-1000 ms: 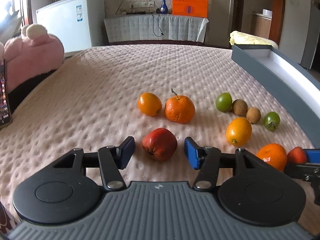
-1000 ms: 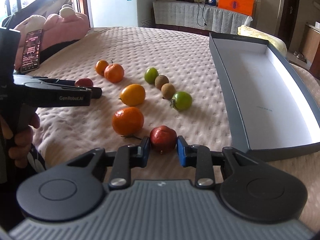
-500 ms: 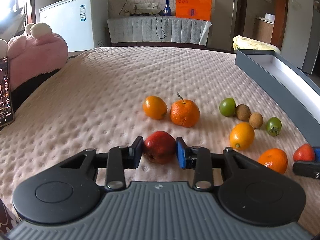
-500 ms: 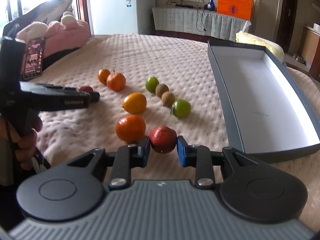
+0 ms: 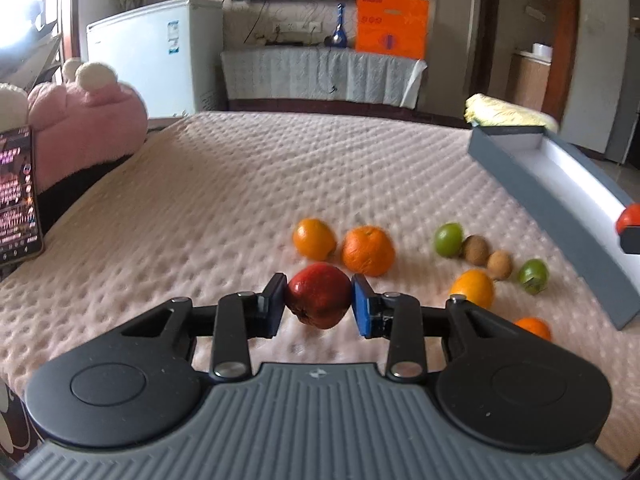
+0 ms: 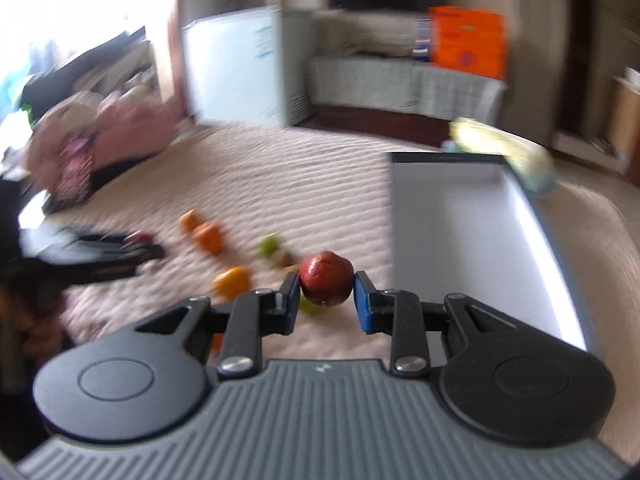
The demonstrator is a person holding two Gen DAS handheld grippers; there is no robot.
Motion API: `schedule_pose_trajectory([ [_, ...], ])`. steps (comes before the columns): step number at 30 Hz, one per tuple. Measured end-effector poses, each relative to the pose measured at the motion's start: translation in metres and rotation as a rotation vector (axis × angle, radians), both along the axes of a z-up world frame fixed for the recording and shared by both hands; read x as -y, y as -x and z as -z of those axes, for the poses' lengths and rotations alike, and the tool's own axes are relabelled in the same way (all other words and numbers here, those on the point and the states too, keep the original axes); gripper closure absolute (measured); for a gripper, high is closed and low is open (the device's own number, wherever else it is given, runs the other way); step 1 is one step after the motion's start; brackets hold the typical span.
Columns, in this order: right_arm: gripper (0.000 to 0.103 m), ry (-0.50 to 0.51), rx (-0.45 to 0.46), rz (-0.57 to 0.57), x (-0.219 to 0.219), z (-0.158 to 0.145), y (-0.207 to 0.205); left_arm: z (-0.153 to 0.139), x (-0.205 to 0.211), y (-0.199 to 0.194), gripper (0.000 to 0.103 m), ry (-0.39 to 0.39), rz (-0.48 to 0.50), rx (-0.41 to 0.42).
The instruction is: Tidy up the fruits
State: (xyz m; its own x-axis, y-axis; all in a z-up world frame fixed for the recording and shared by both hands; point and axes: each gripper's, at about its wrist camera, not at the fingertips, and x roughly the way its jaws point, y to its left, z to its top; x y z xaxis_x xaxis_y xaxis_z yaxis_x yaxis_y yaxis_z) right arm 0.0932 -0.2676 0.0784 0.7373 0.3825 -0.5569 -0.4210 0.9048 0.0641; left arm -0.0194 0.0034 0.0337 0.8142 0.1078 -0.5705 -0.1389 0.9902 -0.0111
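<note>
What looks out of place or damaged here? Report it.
Nothing stands out. Each gripper holds a red fruit, both intact. The grey box sits level and empty. The right view is blurred, so small flaws could escape notice.

Daylight enters from a window (image 5: 24,20) at upper left, overexposed in both views. The left wrist view is mostly sharp. The right wrist view shows heavy motion blur. Fisheye distortion bends the edges.

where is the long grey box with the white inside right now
In the left wrist view the long grey box with the white inside lies along the right edge of the pink bedspread, just right of the green fruit.
</note>
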Motion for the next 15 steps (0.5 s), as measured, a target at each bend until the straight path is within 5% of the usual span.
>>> schedule_pose_trajectory([
  [4, 0.071, -0.098, -0.018, 0.149, 0.031, -0.001, -0.011, -0.007, 0.015, 0.001, 0.063, -0.018, 0.038, 0.011],
  [15, 0.071, -0.013, -0.25, 0.426, 0.089, 0.034, -0.052, -0.021, 0.073, -0.006, 0.063, -0.017, 0.163, 0.045],
])
